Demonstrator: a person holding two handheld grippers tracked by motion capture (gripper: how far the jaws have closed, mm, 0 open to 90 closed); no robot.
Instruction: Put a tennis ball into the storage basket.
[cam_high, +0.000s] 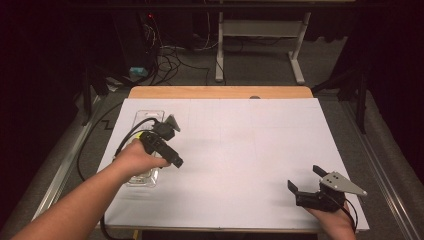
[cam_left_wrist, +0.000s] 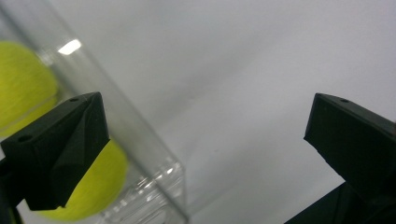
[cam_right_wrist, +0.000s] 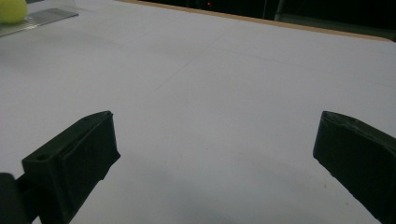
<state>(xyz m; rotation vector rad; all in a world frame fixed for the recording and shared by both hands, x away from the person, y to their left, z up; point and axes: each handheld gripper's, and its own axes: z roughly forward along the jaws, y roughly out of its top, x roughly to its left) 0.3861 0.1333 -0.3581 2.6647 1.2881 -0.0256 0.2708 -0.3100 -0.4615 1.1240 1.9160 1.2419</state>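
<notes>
While the left tongs (cam_high: 172, 150) stand wide open with nothing between their jaws, a clear plastic tray (cam_high: 144, 179) lies just beside them near the counter's (cam_high: 240, 150) left edge. Two yellow-green balls (cam_left_wrist: 21, 91) sit inside that tray. Near the front right corner, the right tongs (cam_high: 306, 180) are open too, empty above the white surface.

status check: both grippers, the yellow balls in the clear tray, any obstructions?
Left gripper open, empty, beside clear tray. Yellow balls sit in tray. Right gripper open, over bare white table. No obstructions.
</notes>
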